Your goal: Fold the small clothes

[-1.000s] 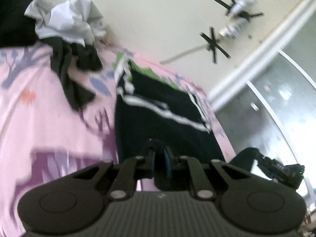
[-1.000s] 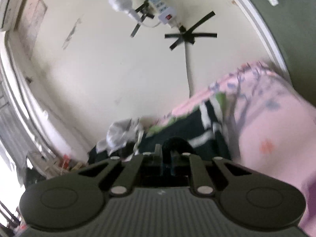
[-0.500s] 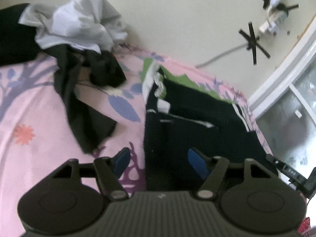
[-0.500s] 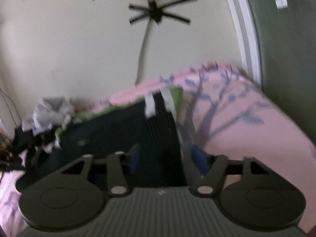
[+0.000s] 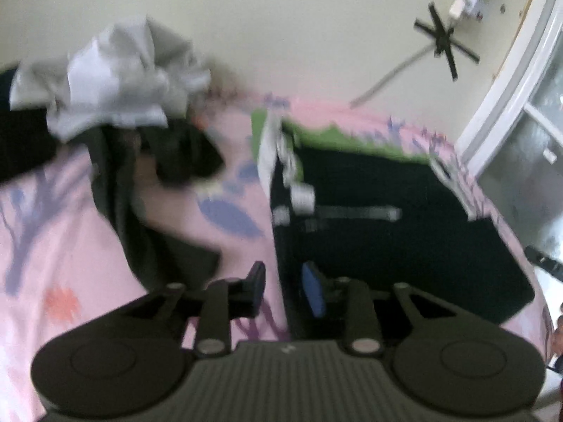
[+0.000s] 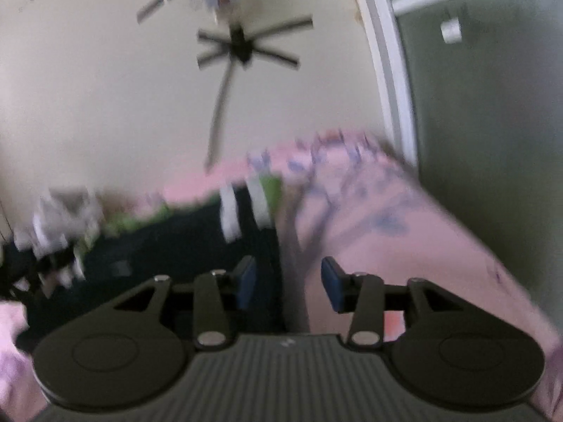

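The dark garment (image 5: 387,232) lies flat on the pink sheet (image 5: 52,246); the left gripper (image 5: 285,286), clenched a second ago, is closing over its near-left edge without pinching; the right gripper (image 6: 286,283), also clenched before, is opening astride its right edge.

No readable text, label, brand or number shows anywhere.

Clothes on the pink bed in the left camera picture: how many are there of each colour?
Dark navy garment with white stripes and green edge, laid flat: 1
Crumpled white or grey garment: 1
Crumpled black garment below it: at least 1; the blur hides whether it is more than one piece
Total: 3 that can be told apart
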Motion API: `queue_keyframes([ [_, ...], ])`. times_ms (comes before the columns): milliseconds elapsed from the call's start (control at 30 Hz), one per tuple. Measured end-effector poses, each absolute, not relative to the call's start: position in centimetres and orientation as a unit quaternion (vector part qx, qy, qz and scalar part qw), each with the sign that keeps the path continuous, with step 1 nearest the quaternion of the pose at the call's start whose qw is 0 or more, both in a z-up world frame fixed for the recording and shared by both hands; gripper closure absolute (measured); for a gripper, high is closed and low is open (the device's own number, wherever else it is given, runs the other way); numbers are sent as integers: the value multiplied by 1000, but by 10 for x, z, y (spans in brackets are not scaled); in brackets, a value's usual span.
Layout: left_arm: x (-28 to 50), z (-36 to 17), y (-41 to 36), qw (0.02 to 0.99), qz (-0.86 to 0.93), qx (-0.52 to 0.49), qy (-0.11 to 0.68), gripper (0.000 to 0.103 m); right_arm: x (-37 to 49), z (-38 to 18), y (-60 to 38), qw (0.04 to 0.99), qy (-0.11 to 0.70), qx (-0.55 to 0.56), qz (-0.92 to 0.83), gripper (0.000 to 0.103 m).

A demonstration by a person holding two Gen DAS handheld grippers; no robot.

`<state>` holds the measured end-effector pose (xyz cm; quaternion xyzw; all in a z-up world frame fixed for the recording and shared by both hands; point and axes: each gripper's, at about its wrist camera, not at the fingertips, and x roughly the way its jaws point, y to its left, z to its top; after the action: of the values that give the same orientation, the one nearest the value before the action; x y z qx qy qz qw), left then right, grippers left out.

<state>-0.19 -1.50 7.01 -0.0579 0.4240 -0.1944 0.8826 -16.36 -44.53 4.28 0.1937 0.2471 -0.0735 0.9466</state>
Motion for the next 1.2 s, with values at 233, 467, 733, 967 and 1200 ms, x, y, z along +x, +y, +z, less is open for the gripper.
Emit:
queue_keyframes([
  [233, 79, 108, -66, 902, -200, 0, 383, 49, -37, 84, -450, 945, 263, 179, 77, 54],
  [467, 182, 75, -144, 886, -166, 26, 433, 48, 107, 55, -431, 915, 364, 148, 91, 52],
  [733, 233, 27, -186, 859, -192, 13, 474, 44, 175, -3, -406, 882, 443, 121, 100, 52],
  [967, 229, 11, -198, 862, -199, 53, 463, 85, 168, -1, -397, 898, 416, 98, 106, 89],
  [1200, 194, 53, -173, 876, -220, -11, 429, 91, 116, 59, -384, 931, 334, 94, 115, 91],
])
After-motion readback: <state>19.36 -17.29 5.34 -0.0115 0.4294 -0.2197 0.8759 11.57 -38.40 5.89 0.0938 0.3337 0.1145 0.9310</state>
